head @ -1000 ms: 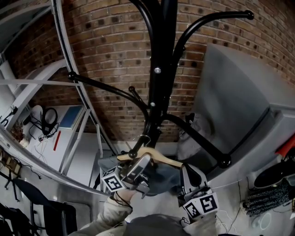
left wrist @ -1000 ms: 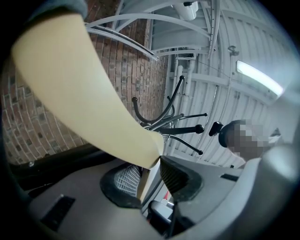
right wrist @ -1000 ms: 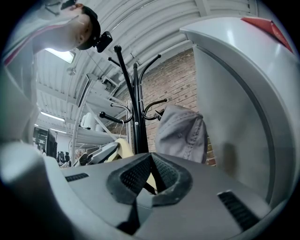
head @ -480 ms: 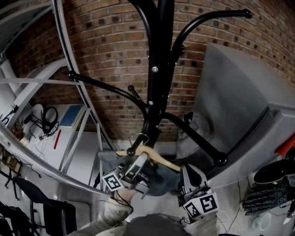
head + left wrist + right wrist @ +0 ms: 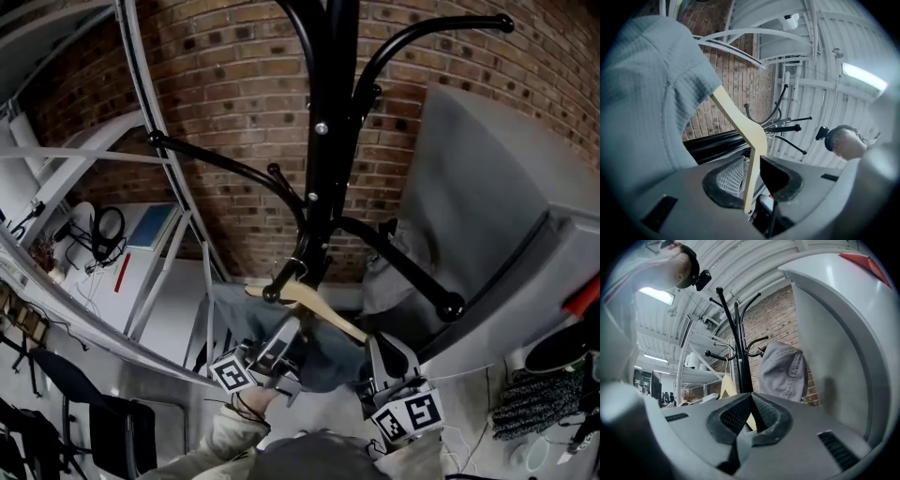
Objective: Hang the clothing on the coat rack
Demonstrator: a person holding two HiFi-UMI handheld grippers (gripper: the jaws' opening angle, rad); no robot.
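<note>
Left gripper (image 5: 284,330): clamped on the hanger (image 5: 323,314), apparently to steer its hook onto the rack (image 5: 323,141).
Right gripper (image 5: 382,349): jaws together, empty, spare.

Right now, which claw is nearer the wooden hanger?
Left. The left claw is shut on the wooden hanger; the right claw sits near its other end, shut and holding nothing.

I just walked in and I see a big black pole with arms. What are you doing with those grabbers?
A person is hanging clothing on the black coat rack. The left gripper is clamped on a wooden hanger that carries a blue-grey garment, and the hanger's hook is up at the knobbed tip of a low rack arm. The right gripper is shut and holds nothing. A grey cap already hangs on the rack.
</note>
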